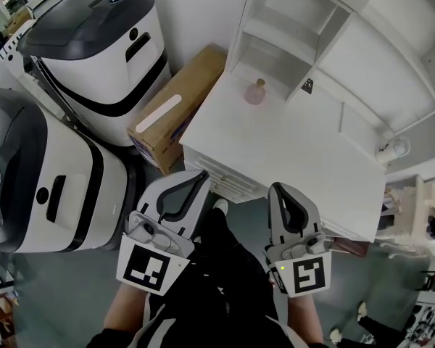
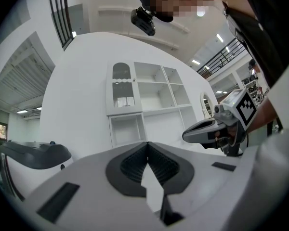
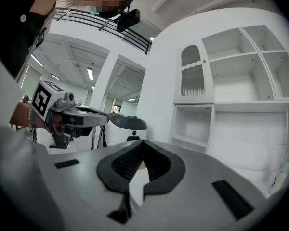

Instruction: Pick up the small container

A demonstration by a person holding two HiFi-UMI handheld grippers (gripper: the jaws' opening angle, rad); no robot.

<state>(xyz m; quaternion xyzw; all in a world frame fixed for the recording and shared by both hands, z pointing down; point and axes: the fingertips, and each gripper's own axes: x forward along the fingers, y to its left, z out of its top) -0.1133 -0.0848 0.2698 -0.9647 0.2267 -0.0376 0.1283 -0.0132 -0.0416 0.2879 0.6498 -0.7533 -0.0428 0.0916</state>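
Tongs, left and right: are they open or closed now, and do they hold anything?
Left tongs: closed, holding nothing.
Right tongs: closed, holding nothing.

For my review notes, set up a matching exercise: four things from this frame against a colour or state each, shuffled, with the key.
Things:
1. small container
2. cardboard box
3. left gripper
4. table

Colour or state:
a. jaws shut, nothing between them
b. white top
c. pink
d. brown

Pairs: 1-c, 2-d, 3-a, 4-b
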